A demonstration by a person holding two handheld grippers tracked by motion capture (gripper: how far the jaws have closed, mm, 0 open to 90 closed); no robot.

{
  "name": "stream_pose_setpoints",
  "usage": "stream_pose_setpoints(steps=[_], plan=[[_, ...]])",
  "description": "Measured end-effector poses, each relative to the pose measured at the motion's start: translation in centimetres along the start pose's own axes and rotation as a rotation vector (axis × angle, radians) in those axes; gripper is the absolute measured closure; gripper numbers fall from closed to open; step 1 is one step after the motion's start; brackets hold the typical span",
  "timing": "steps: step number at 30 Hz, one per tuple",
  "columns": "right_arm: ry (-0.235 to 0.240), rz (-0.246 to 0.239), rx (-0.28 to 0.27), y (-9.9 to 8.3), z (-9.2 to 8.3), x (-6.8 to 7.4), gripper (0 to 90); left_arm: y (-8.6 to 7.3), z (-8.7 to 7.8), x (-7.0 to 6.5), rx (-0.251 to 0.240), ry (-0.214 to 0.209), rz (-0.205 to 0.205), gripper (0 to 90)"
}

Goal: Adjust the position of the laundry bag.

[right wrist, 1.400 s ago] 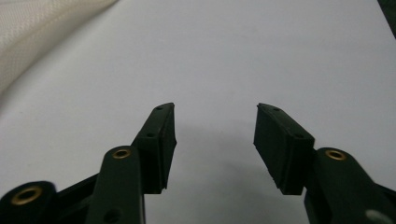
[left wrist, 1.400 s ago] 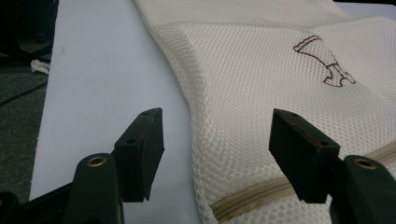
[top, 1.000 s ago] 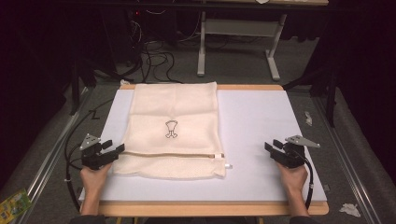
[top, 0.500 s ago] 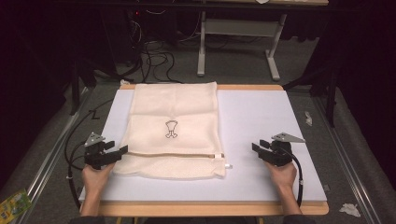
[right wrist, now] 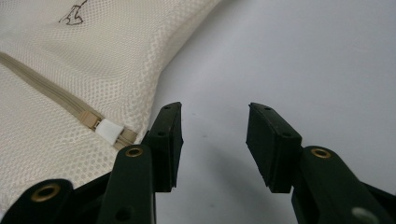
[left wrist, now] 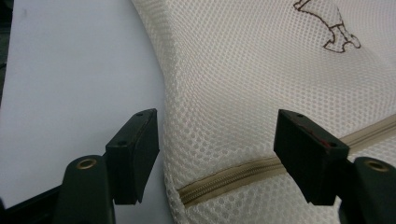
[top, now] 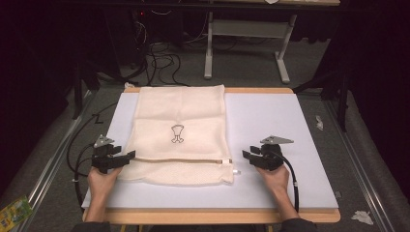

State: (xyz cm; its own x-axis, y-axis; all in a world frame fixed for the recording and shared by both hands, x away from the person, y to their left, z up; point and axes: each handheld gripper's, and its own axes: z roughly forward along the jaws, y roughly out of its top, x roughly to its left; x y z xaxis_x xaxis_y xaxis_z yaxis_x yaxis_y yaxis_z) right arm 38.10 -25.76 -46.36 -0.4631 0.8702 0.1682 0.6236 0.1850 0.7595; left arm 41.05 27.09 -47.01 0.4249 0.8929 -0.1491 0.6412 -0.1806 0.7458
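A cream mesh laundry bag [top: 181, 135] with a small dark logo lies flat on the white mat [top: 270, 125]. Its tan zipper [top: 179, 159] runs across near the front edge. My left gripper [top: 126, 157] is at the bag's left edge. Its jaws have just been opening, and the bag's edge [left wrist: 224, 107] and the zipper's end [left wrist: 210, 179] lie between them without being pressed. My right gripper [top: 247, 157] stands open just right of the bag, with bare mat between its jaws [right wrist: 215, 140]. The white zipper tab [right wrist: 109, 130] lies just left of its left fingertip.
The mat covers a wooden table whose front edge [top: 212, 216] runs along the bottom. Bare mat lies to the right of the bag. Cables [top: 159, 63] and a desk frame [top: 241, 48] stand on the floor behind. Scraps [top: 362, 216] lie on the floor at right.
My right gripper has moved left across the mat toward the bag's right edge. The left hand has stayed at the bag's left edge.
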Motion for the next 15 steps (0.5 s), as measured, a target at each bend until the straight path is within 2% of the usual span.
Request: stream_pose_setpoints(steps=[7, 15], plan=[[0.034, -0.020, 0.018, 0.6, 1.3, 1.3, 54.9, 0.0, 0.6, 0.3, 0.010, 0.005, -0.044, 32.1], [0.072, -0.039, 0.030, 1.6, 2.4, 2.7, 55.2, 0.4, 1.0, 0.0, 0.015, 0.024, -0.041, 33.3]])
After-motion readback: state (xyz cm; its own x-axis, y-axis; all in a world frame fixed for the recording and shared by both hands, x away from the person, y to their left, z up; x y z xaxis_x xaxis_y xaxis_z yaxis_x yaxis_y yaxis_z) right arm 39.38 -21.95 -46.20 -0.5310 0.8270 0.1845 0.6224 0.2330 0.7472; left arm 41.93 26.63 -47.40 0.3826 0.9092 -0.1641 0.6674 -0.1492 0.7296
